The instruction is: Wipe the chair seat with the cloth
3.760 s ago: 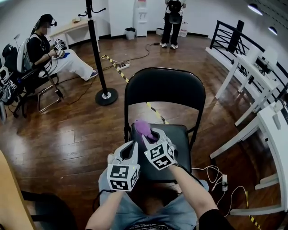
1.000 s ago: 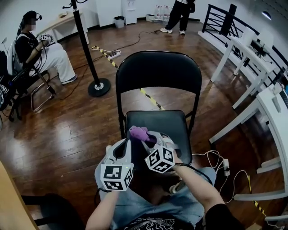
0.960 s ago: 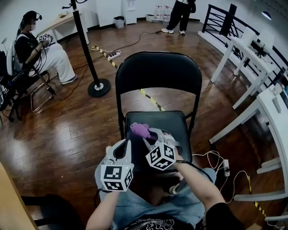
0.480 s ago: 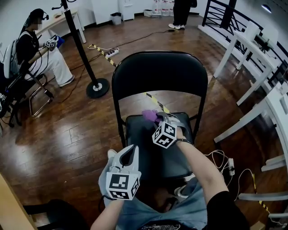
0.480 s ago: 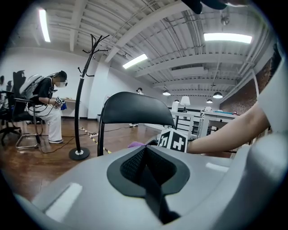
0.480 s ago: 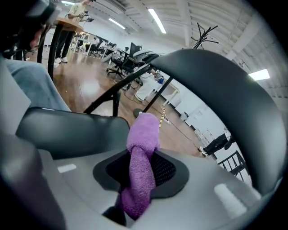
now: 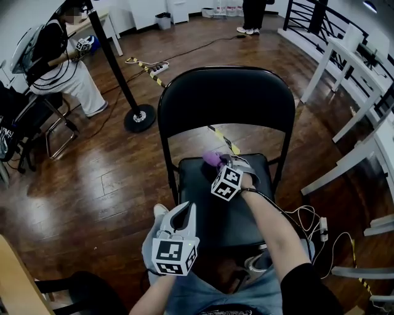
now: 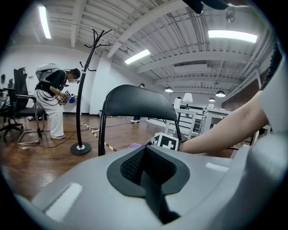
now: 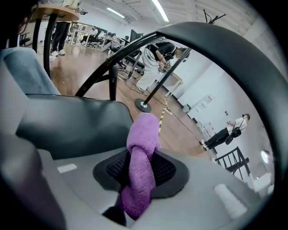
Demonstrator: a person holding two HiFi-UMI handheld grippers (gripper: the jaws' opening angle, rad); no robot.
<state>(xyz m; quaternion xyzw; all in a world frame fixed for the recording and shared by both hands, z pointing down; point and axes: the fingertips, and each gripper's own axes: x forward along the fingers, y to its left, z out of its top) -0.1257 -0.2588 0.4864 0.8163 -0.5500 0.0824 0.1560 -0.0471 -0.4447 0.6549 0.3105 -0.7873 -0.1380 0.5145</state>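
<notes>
At frame centre, the purple cloth (image 7: 213, 159) is pinched by the right gripper (image 7: 221, 163) at the rear of the black chair seat (image 7: 206, 206) — wooden floor (image 7: 104, 178) is seen around. Lower left, the left gripper (image 7: 188, 209) is held with jaws pressed together.

Black chair seat (image 7: 198, 192) w/ purple cloth (image 7: 213, 159) at rear; chair on wood floor (image 7: 92, 184).

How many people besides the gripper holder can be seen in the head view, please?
2: a seated person at the upper left, and a standing person at the top edge, only legs showing. Others may stand out of frame.
</notes>
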